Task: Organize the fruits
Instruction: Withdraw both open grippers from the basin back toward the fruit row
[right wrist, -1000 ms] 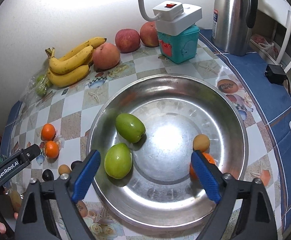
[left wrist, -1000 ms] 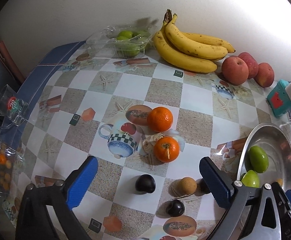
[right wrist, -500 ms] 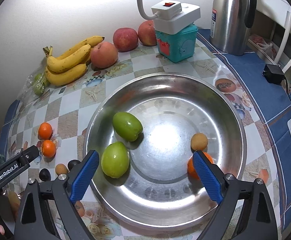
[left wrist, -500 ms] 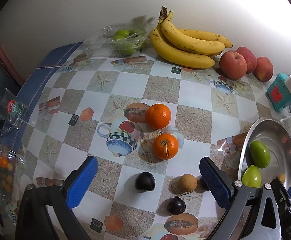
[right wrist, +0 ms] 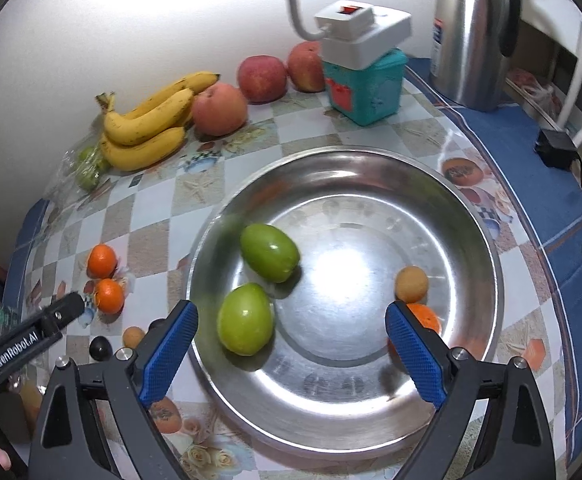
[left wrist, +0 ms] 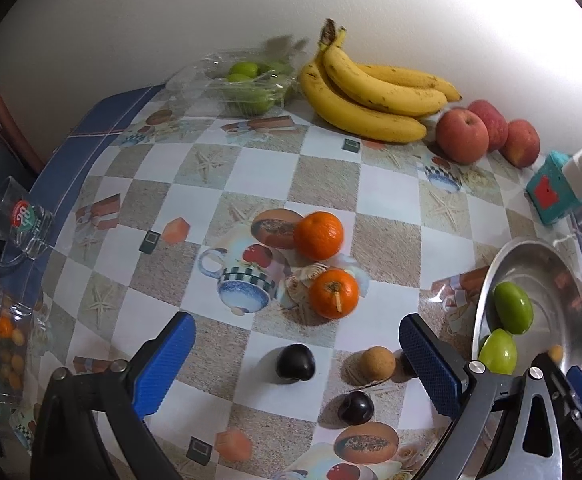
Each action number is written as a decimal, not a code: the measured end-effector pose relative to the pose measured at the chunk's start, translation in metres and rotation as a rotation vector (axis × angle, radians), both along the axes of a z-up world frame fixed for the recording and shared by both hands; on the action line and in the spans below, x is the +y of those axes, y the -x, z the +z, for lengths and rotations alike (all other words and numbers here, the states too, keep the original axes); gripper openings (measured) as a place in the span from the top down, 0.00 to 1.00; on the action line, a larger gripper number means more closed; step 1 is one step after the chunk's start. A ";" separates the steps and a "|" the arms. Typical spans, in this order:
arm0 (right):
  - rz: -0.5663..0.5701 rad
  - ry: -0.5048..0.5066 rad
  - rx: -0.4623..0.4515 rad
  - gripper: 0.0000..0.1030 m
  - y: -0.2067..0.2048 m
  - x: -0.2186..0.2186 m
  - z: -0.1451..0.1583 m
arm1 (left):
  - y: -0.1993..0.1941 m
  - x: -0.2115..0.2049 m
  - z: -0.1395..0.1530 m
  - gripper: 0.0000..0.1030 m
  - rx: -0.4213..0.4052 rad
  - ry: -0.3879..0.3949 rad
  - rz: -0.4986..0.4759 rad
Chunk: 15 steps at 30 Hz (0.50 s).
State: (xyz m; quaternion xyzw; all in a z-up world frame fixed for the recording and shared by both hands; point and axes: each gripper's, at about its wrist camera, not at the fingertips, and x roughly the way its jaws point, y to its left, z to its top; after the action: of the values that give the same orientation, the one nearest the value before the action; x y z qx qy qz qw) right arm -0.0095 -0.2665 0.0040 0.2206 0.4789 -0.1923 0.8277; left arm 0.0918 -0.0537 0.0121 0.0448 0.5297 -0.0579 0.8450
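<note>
Right wrist: steel bowl (right wrist: 487, 240) holds two glossy green fruits (right wrist: 269, 253).

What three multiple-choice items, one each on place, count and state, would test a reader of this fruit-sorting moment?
1. Where do the bananas lie?
A. inside the steel bowl
B. by the wall, next to the apples
C. on the glass mug

2. How many green fruits are in the steel bowl?
A. two
B. four
C. none

3. What is the state of the left tool?
A. shut on an orange
B. shut on a dark plum
C. open, holding nothing

Answers:
1. B, since the bunch rests against the white wall with the red apples right beside it.
2. A, since the right wrist view shows two green fruits side by side in the bowl, along with a small tan fruit and an orange one.
3. C, since its blue fingers stand wide apart above the table, with the dark plum lying free between them.
</note>
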 end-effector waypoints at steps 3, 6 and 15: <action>0.025 -0.012 -0.024 0.08 -0.004 0.008 0.005 | -0.004 0.014 0.003 0.00 -0.001 0.020 0.032; 0.061 -0.036 -0.058 0.08 -0.009 0.017 0.012 | -0.006 0.029 0.005 0.00 -0.001 0.032 0.060; 0.211 -0.089 -0.098 0.08 -0.026 0.067 0.019 | -0.009 0.069 0.013 0.00 -0.004 0.032 0.114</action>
State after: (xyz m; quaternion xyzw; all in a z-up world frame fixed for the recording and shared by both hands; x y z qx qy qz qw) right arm 0.0166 -0.1999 0.0233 0.2147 0.4665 -0.0715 0.8551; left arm 0.1003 0.0149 0.0248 0.0010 0.5287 -0.0181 0.8486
